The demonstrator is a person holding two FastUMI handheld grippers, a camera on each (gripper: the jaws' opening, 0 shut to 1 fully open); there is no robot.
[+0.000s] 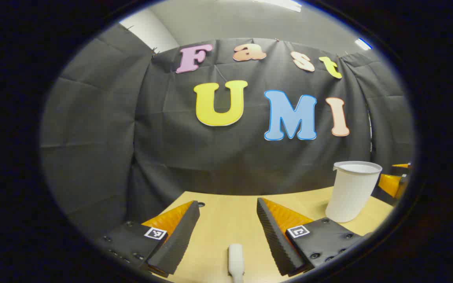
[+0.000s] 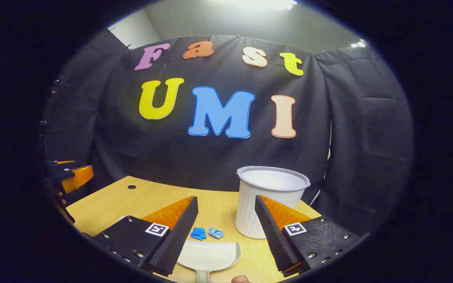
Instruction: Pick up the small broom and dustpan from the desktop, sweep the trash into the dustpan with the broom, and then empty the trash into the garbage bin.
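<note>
The dustpan [image 2: 209,255] lies flat on the bench [image 2: 104,204] at the bottom centre of the right gripper view, its scoop edge facing away and its handle running off the lower edge. Two crumpled blue trash scraps [image 2: 206,233] sit on the bench just beyond the scoop edge, apart from it. The white garbage bin [image 2: 267,196] stands upright right of centre, behind the scraps. The right claw [image 2: 226,204] is open, fingers spread to either side of the dustpan and gripping nothing. The left claw shows at the left edge [image 2: 73,177].

In the left gripper view, a white handle end [image 1: 235,257], apparently the broom's, lies on the bench at bottom centre. The left claw [image 1: 228,206] is open, fingers apart and clear of it. The garbage bin [image 1: 352,190] stands at right.
</note>
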